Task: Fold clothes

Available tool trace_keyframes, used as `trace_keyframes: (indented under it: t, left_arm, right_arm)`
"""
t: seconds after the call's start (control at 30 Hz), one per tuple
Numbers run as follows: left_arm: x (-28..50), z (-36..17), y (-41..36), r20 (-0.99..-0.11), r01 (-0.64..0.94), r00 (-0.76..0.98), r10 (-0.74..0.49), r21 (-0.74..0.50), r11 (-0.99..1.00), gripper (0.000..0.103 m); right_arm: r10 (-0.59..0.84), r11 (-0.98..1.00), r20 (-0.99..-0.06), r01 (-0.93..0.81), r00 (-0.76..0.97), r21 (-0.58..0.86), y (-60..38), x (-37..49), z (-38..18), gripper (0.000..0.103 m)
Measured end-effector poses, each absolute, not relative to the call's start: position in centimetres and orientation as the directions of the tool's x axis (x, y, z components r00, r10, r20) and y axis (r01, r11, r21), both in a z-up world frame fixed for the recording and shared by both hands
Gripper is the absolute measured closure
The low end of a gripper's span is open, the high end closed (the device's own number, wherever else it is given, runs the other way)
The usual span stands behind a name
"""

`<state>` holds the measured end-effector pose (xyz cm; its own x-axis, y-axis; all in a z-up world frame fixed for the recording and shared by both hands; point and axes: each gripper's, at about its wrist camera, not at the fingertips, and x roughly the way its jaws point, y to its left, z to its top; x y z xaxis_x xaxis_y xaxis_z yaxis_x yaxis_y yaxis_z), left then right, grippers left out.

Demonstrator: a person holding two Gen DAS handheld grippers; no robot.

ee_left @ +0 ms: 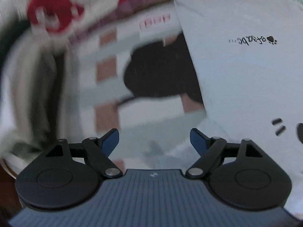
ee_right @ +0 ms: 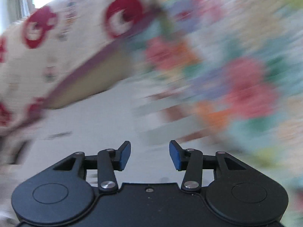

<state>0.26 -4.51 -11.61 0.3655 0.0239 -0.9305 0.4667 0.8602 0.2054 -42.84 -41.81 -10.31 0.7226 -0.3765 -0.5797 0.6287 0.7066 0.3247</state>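
Left gripper (ee_left: 154, 141): jaws stand wide apart, blue pads clear, nothing between them. Below the gap lies a checked bedsheet (ee_left: 108, 70), pale with pink-brown squares; whether the fingertips touch it cannot be told.

White T-shirt (ee_left: 246, 71) lies on that sheet to the right of the left gripper, just beside its right-hand finger. It carries a small line of black script with a paw mark, and part of a black cartoon print that the frame edge cuts off. A dark garment (ee_left: 157, 71) sits beside the shirt's left edge, partly under it.

Right gripper (ee_right: 150, 155): jaws parted moderately, less wide than the left, holding nothing. A plain pale surface (ee_right: 90, 124) lies under the gap.

Both views are smeared. A cream cloth with red figures (ee_right: 56, 43) fills the upper left of the right wrist view; a flowered fabric (ee_right: 236, 79) fills the right, details unreadable. The striped shape at the far left of the left wrist view cannot be identified.
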Motion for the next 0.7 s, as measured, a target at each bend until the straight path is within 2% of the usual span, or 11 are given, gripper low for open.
trace_keyframes:
  t: [0.2,0.3,0.37,0.47,0.53,0.57,0.6,0.7]
  left_arm:
    - [1.4,-14.5,0.0,-0.994,0.382,0.083,-0.072,-0.035,0.924,0.021]
    - [0.5,-15.0,0.5,-0.99,0.382,-0.007,-0.144,-0.136,0.914,0.021]
    - [0.6,-15.6,0.3,-0.986,0.38,-0.029,-0.162,-0.161,0.911,0.02]
    - [0.9,-16.7,-0.6,-0.99,0.401,-0.012,-0.141,-0.134,0.906,0.022]
    - [0.7,-17.8,-1.6,-0.996,0.462,0.049,-0.069,-0.038,0.886,0.048]
    - [0.5,-18.3,-2.3,-0.998,0.516,0.053,-0.025,0.006,0.857,0.08]
    - [0.1,-18.5,-3.0,-0.999,0.57,0.045,-0.01,0.018,0.822,0.093]
    - [-2.1,-16.2,-4.4,-0.99,0.701,0.137,-0.009,0.091,0.708,0.098]
  right_arm:
    - [0.053,0.792,-0.625,0.348,0.779,0.501,-37.8,-31.3,-11.7,0.052]
    - [0.195,0.813,-0.648,0.248,0.736,0.526,-35.1,-28.1,-12.4,0.052]
    - [0.259,0.819,-0.67,0.209,0.695,0.534,-33.7,-26.7,-13.2,0.052]
    - [0.33,0.804,-0.696,0.196,0.638,0.561,-32.6,-25.9,-14.8,0.052]
    - [0.385,0.772,-0.691,0.197,0.611,0.605,-32.1,-25.9,-15.5,0.052]
    - [0.413,0.749,-0.685,0.205,0.6,0.63,-32.1,-26.0,-16.0,0.052]
    - [0.434,0.729,-0.679,0.213,0.592,0.651,-31.9,-26.4,-16.3,0.052]
    - [0.499,0.674,-0.655,0.221,0.567,0.705,-31.3,-27.3,-16.8,0.052]
